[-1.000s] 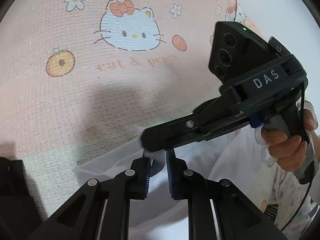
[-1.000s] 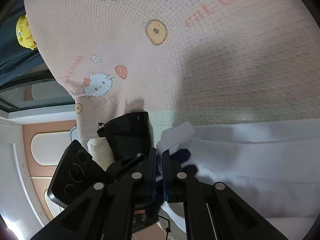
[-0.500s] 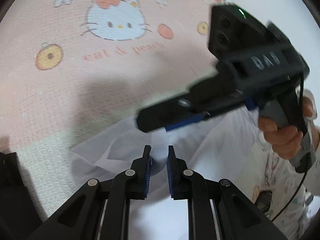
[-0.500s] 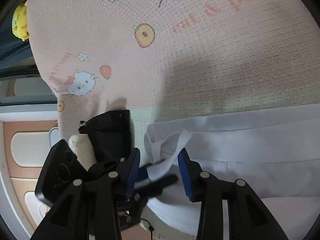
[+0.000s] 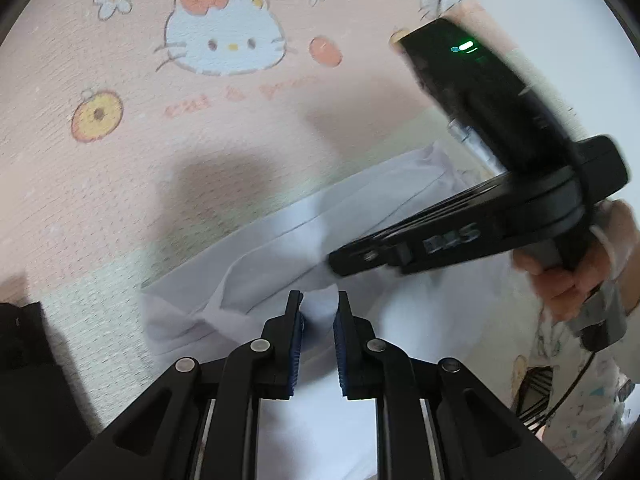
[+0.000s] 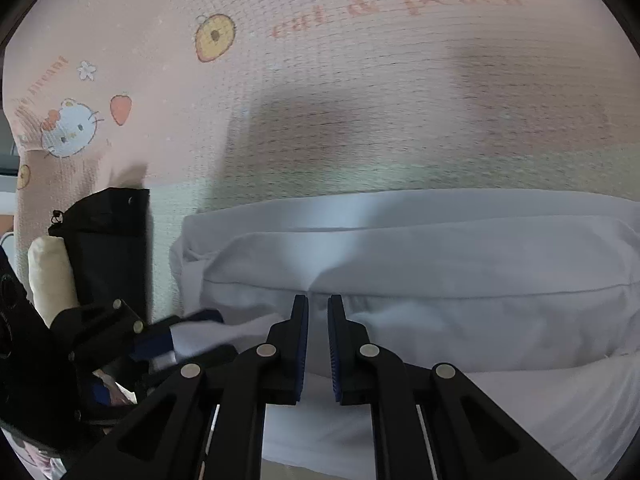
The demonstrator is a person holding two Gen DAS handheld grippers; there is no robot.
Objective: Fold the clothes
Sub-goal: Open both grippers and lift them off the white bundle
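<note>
White shirt (image 6: 420, 264) is lying on the pink blanket (image 6: 360, 80). It looks thin, light and floppy, so grab hems or corners. Left gripper (image 5: 318, 312) is nearly closed on a fold; right gripper (image 6: 318, 316) is nearly closed, can't tell if it's holding cloth.

On the pink blanket (image 6: 360, 92), far in the right wrist view, coral letters read "cat & peach" (image 6: 396, 8) below a cartoon cat print; at the far left edge of the same blanket a sideways word reads roughly "dream" (image 6: 42, 80), the word beside it too blurred to read. In the left wrist view, the right gripper (image 5: 336, 262) carries pale raised letters (image 5: 450, 238) on its black body; motion blur leaves only a final "S" legible; the blanket's lettering there is smeared.
</note>
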